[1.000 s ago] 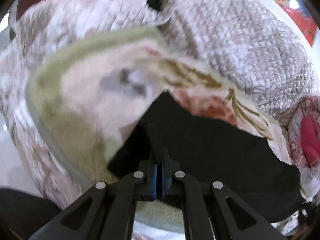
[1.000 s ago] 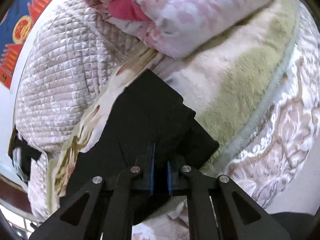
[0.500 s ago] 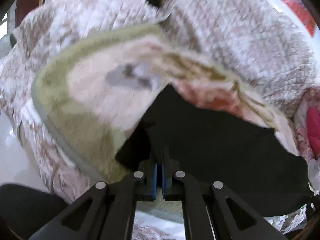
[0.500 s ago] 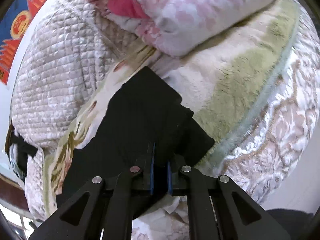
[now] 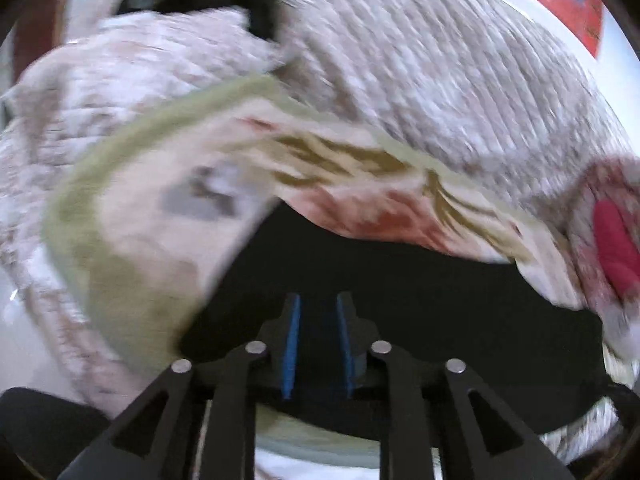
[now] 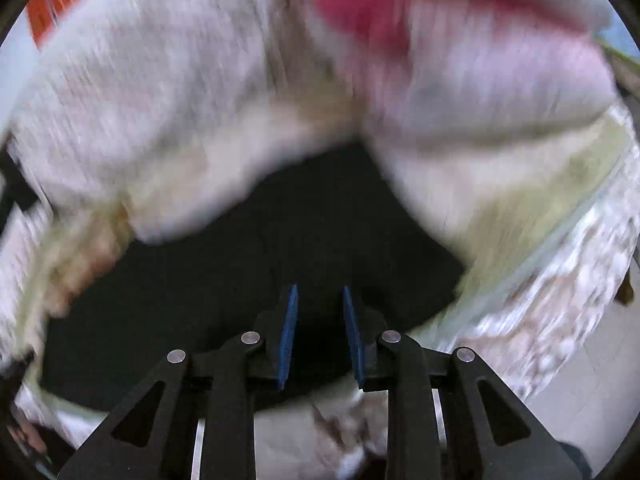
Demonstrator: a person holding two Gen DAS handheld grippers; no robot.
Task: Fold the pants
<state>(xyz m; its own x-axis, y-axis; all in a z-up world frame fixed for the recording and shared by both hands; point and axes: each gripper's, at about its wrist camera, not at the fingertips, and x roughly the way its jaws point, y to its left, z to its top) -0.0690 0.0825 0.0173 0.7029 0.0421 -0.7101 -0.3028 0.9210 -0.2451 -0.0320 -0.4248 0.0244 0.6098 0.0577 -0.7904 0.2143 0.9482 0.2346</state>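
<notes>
Black fabric pants lie flat on a cream-and-green plush floral blanket spread over the bed — directly under and ahead of both claws. Left claw and right claw: jaws opening, blue pads apart, cloth seen between them but not pressed. Long axis runs across, claw to claw; neither hand is nearer.

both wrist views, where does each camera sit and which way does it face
Left wrist: sits on the left tool, looking forward and down at black pants on a floral blanket; its opening blue pads show.
Right wrist: sits on the right tool, looking down at the pants; its opening pads show.
Shared: pants, blanket, pink quilt.
</notes>
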